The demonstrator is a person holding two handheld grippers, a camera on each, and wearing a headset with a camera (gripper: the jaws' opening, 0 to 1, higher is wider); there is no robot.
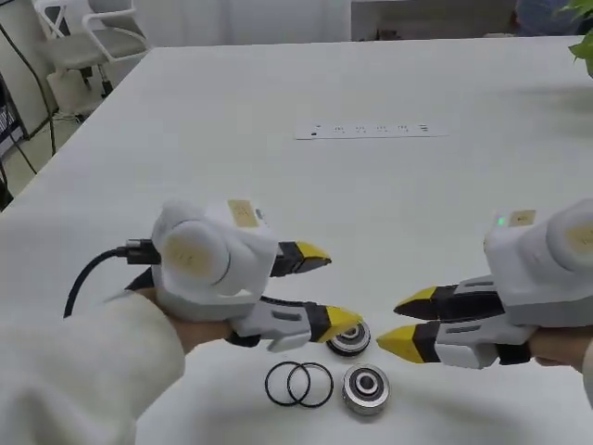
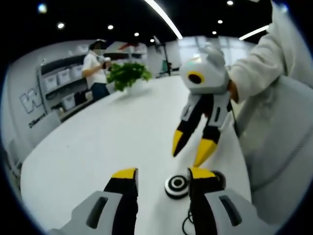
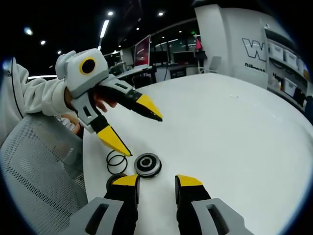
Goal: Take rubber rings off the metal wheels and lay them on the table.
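Two metal wheels lie near the table's front edge. One wheel [image 1: 350, 341] [image 2: 176, 186] [image 3: 147, 165], dark around its rim, sits just under the lower jaw of my left gripper [image 1: 338, 286] [image 2: 162, 176] [image 3: 143, 134], which is open and empty. The second wheel [image 1: 366, 387] [image 3: 114, 180] looks bare silver and lies closer to me. Two black rubber rings [image 1: 298, 383] [image 3: 116, 161] lie overlapping on the table to its left. My right gripper [image 1: 389, 320] [image 3: 158, 182] [image 2: 193, 149] is open with nothing in it. Its tips point at the left gripper from the right, just short of the first wheel.
A flush socket strip [image 1: 371, 130] sits mid-table on the white table [image 1: 278, 185]. Chairs [image 1: 83, 37] stand beyond the far left corner and a plant [image 1: 584, 42] [image 2: 127, 73] is at the far right. A black cable [image 1: 93, 273] trails from the left gripper. A person [image 2: 98, 63] stands by shelves.
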